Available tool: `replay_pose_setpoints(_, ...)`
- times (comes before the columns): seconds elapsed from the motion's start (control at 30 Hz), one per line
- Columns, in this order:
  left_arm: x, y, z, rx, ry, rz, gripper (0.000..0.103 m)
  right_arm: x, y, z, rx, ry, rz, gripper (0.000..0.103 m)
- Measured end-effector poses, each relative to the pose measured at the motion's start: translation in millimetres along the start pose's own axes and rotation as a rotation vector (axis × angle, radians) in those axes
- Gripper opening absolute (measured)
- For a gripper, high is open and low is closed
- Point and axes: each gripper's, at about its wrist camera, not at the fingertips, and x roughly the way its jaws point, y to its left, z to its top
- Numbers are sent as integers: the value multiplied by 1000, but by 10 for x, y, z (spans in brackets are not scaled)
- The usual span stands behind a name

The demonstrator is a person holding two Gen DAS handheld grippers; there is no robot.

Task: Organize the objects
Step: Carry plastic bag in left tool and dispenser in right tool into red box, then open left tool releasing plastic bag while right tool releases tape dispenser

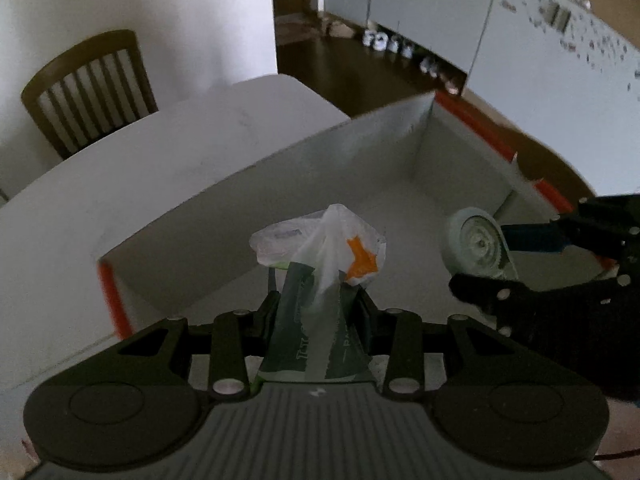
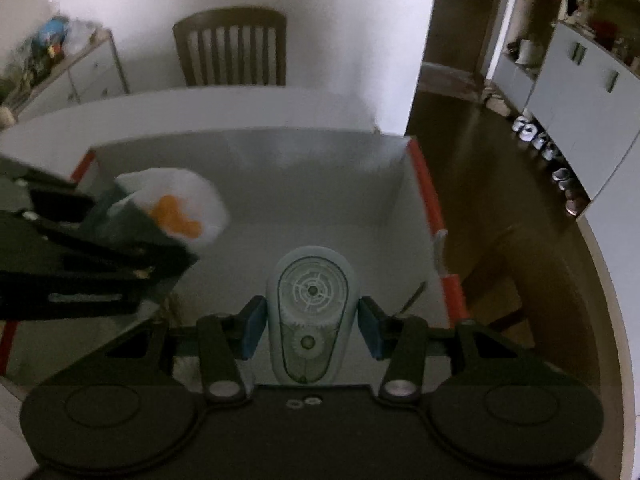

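Above a white open box (image 1: 360, 168) with orange-red edges, both grippers hang with something in their grasp. The left gripper (image 1: 318, 304) is closed on a dark green packet (image 1: 296, 336), which stands up between its fingers; a crumpled white plastic wrapper (image 1: 320, 240) with an orange patch bunches out past the fingertips, over the inside of the box. From the right wrist view the same packet (image 2: 132, 220) and wrapper (image 2: 180, 204) show at the left, held out over the box's left half by the left gripper (image 2: 132, 240).

The right gripper (image 2: 312, 320) has its blue-padded fingers (image 2: 252, 328) on either side of a pale blue correction tape dispenser (image 2: 310, 312). The pads sit just beside its sides, and whether they press on it cannot be told for sure, though it appears held. The dispenser points forward along the fingers, its clear window with gears facing up, above the box floor (image 2: 320, 216). In the left wrist view the dispenser (image 1: 476, 244) appears at the right, edge on, between the right gripper's fingers (image 1: 532, 238), near the box's right wall.

The box rests on a white table (image 1: 120, 168). A wooden chair (image 2: 232, 48) stands behind the table against a white wall.
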Motion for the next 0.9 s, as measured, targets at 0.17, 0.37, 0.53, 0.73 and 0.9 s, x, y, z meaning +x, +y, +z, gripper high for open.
replay_pose_setpoints(0.17,199,-72,33,28,49,4,38,183,71,-69,-21,68,11,49)
replay_pose_setpoints(0.37,352,-94,26,46,76,8,38,250,87,-62,-27,87,18,49)
replay_pose_setpoints(0.53,443,-74,24,43,105,9,39,289,90,-53,-40,118,13,49)
replay_pose_setpoints(0.73,492,-115,18,79,138,21,45,285,65,-30,-50,141,36,50)
replay_pose_setpoints(0.9,491,-139,-3,108,141,27,59,230,43,-38,-71,131,20,63)
